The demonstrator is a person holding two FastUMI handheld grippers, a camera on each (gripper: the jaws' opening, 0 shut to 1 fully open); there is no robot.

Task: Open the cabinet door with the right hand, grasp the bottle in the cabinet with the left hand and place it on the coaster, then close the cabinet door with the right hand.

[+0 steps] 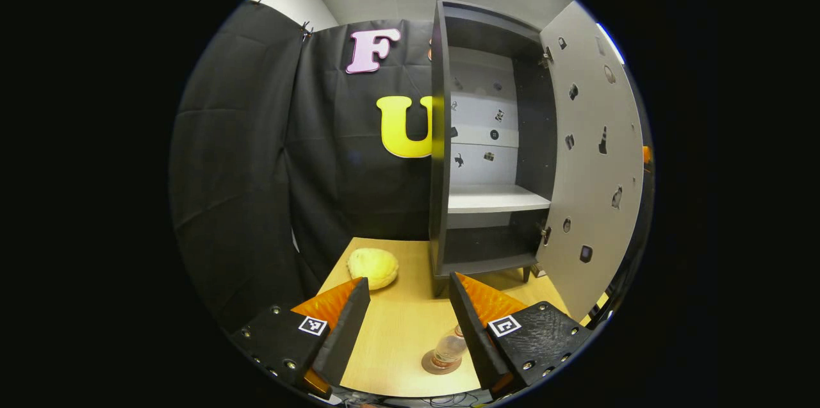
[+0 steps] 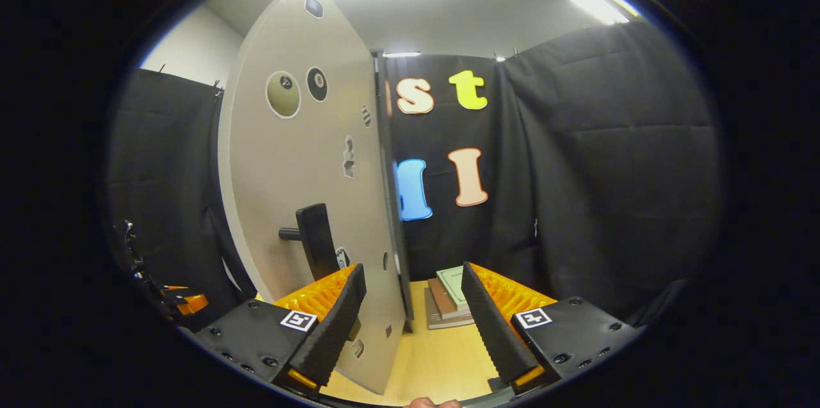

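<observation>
The bottle [image 1: 448, 349] is set on the coaster [image 1: 441, 364], both tongs [image 1: 407, 305] [image 2: 411, 302] are held wide open and empty, and the door [image 2: 307, 203] is left ajar for closing.

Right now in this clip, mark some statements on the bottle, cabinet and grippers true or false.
1. The cabinet door stands open. True.
2. The bottle sits on the cabinet shelf. False: it stands on the coaster on the table.
3. The left gripper is shut on the bottle. False: its fingers are spread, the bottle beside the right-hand one.
4. The right gripper is open, near the door's handle. True.
5. Books lie on the table. True.
</observation>
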